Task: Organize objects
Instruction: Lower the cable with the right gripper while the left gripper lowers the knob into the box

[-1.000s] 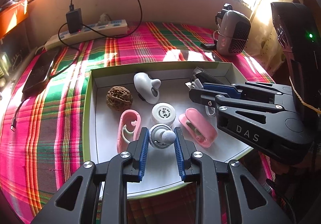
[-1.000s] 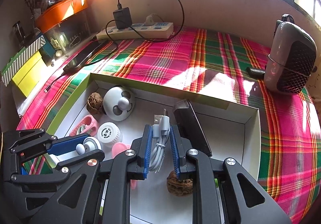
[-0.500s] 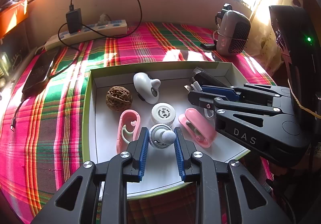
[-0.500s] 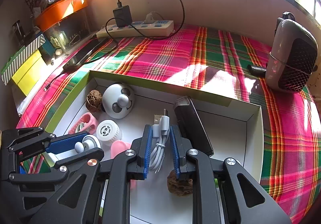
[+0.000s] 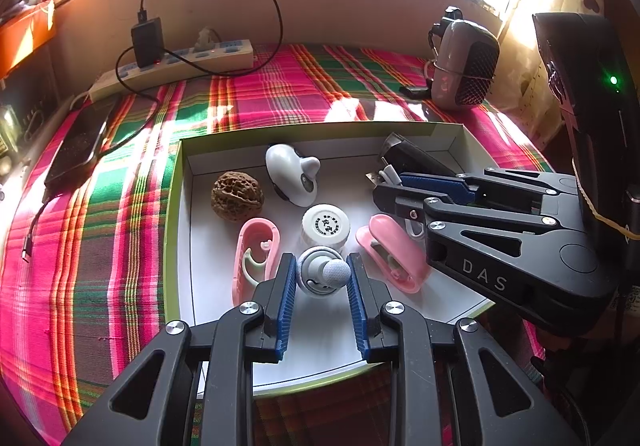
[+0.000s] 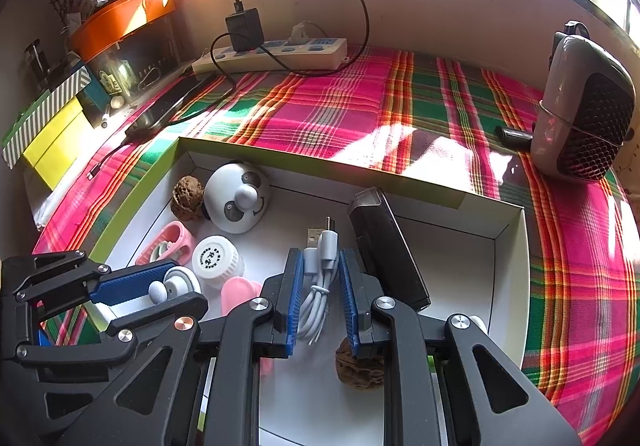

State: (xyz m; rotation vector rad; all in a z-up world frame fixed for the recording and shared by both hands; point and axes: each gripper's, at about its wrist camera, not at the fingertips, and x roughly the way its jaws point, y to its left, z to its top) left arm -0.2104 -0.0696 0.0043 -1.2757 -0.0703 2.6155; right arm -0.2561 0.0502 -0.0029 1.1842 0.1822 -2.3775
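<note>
White cardboard lines the shallow green-edged box [image 5: 182, 182] that anchors the scene on a pink and green plaid surface [image 5: 100, 214]. Near the box's front edge, the left claw [image 5: 322, 278] is narrowed onto a small round white gadget with a grey knob [image 5: 324, 275], its blue pads touching both sides. Toward the box's right side, the right claw [image 6: 319, 294] is clamped tight on a coiled white USB cable [image 6: 318, 278], just beside a black rectangular device [image 6: 386, 246]. Also inside the box lie a walnut [image 5: 237, 196], two pink cases [image 5: 256, 254] and a white capped jar [image 5: 325, 225]. Both items seem gripped but not yet placed; the next move probably calls for carrying each to its own spot without dragging neighbours. Compared with a second earlier, almost nothing differs: both grips are unchanged, and the left claw has only drifted slightly sideways
</note>
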